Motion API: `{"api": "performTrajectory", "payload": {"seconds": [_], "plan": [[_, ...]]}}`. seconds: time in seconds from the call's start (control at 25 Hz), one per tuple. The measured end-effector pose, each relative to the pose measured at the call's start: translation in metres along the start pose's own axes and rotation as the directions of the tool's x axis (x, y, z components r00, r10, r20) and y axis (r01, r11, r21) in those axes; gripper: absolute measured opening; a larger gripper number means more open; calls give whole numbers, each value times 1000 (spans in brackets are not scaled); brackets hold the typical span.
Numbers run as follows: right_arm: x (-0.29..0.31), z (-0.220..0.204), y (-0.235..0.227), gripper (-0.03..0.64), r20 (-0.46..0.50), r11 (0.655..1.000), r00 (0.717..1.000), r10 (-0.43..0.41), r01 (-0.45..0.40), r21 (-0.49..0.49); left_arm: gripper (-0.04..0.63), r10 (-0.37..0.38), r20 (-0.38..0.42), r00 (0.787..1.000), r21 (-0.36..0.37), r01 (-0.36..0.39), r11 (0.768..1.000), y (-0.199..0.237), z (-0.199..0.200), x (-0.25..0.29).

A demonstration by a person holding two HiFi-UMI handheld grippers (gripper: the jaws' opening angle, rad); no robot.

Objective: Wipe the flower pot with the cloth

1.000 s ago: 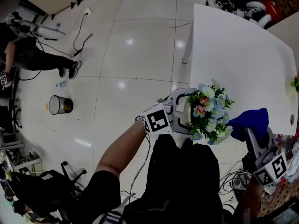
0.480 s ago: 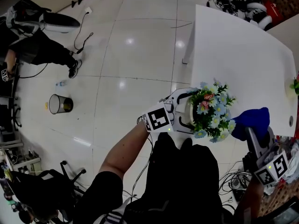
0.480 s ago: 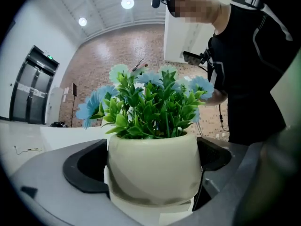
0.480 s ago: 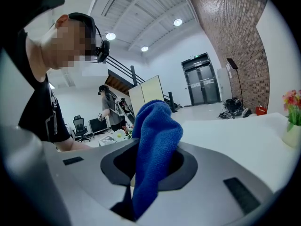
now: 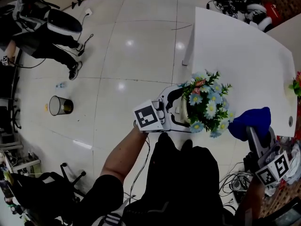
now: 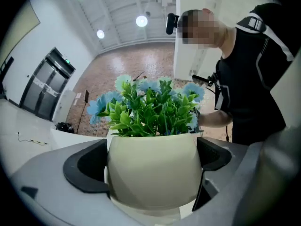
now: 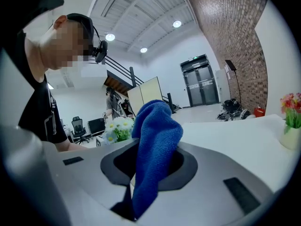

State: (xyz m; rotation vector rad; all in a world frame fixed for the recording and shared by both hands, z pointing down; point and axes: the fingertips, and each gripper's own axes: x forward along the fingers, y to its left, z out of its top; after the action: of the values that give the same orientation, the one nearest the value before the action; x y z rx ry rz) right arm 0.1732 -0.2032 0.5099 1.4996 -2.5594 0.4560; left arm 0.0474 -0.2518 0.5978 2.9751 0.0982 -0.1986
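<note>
A cream flower pot (image 6: 153,168) filled with blue and white artificial flowers (image 6: 150,107) sits between the jaws of my left gripper (image 6: 153,173), which is shut on it. In the head view the left gripper (image 5: 178,113) holds the pot (image 5: 185,113) in the air beside the table's near corner, the flowers (image 5: 206,105) spreading to the right. My right gripper (image 7: 150,166) is shut on a blue cloth (image 7: 155,140) that sticks up out of the jaws. From the head view, the cloth (image 5: 249,121) hangs a short way right of the flowers, apart from them.
A white table (image 5: 244,55) stretches ahead to the right, with a small pot of red flowers (image 5: 297,84) at its right edge. On the tiled floor to the left stand a waste bin (image 5: 61,106), cables, and a person (image 5: 42,29).
My left gripper has swung left and a little up with the pot, and the flowers have turned with it. The right gripper and cloth have barely moved. The person at far left has shifted.
</note>
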Motion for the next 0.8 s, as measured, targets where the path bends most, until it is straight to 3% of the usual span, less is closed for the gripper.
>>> {"api": "performTrajectory", "payload": {"seconds": [0.16, 0.32, 0.56, 0.68, 0.8], "plan": [[0, 38, 11, 78, 36, 1000, 999, 22, -22, 0, 597, -6, 111, 994, -15, 8, 1000, -4, 83, -2], [-15, 104, 36, 78, 103, 998, 993, 54, -53, -16, 597, -28, 180, 983, 11, 27, 1000, -21, 183, 1], [-60, 215, 25, 78, 199, 992, 972, 124, -117, -47, 597, -120, 186, 975, 119, 99, 988, -57, 307, 62], [-68, 274, 54, 78, 227, 979, 954, 196, -178, -99, 598, -187, 195, 963, 124, 165, 978, -91, 362, 61], [-59, 307, 70, 78, 197, 958, 941, 276, -252, -139, 597, -269, 209, 940, 113, 250, 962, -114, 397, 60]]}}
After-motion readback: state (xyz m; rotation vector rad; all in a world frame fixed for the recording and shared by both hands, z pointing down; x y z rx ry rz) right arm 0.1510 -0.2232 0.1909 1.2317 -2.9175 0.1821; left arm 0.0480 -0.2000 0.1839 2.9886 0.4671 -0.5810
